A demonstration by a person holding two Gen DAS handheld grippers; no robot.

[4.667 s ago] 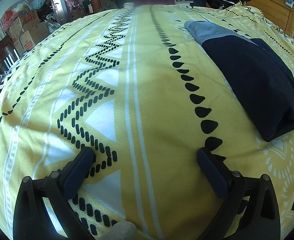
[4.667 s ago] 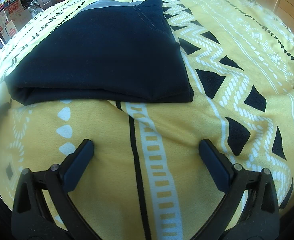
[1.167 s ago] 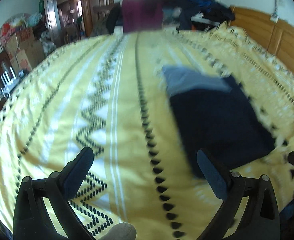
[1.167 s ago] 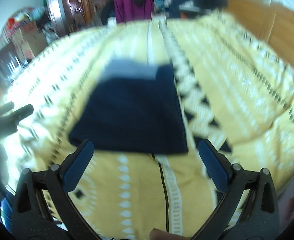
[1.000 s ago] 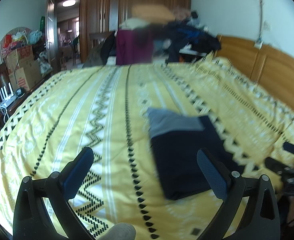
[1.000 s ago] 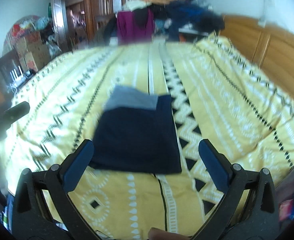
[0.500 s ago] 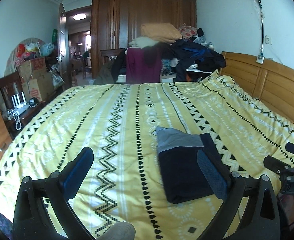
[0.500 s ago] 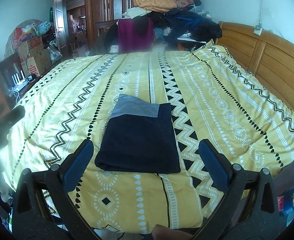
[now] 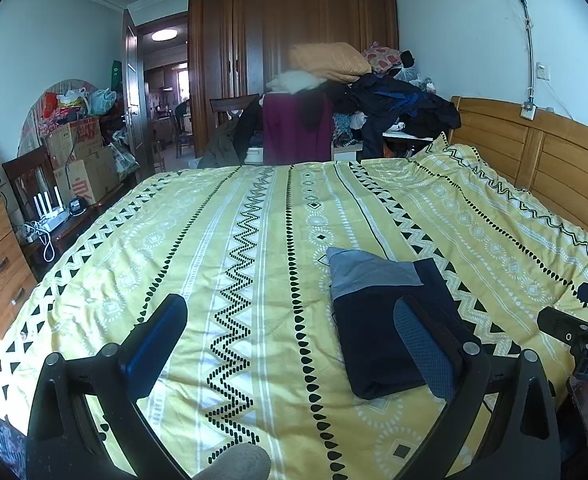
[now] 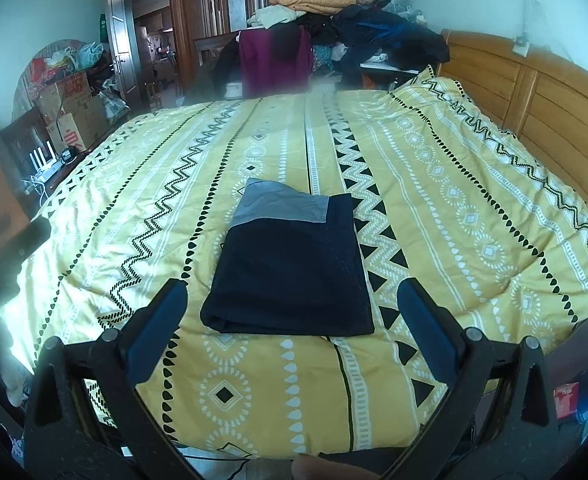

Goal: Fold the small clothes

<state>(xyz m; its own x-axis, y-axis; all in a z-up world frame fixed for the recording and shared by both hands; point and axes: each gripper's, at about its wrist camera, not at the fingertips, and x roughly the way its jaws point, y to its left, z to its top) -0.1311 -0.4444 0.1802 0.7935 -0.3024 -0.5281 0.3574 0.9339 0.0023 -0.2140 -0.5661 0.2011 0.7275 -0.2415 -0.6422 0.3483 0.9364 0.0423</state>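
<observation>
On the yellow bed (image 10: 434, 184) the dark folded garment (image 10: 294, 260) lies flat near the foot edge, and both grippers, left (image 9: 289, 344) and right (image 10: 294, 324), have pulled back wide apart and empty, so this fold looks finished.

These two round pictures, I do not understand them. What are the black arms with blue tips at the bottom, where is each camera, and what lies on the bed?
No robot here: a person holds a hand tool in each hand, each with a wide-angle camera looking forward along its two jaws. One picture is from the left gripper, the other from the right gripper. The blue tips are the pads on the jaws. Both stand open and hold nothing. On the yellow patterned bedspread lies one folded dark garment with a grey band at its far end. Behind the bed is a pile of clothes.
</observation>
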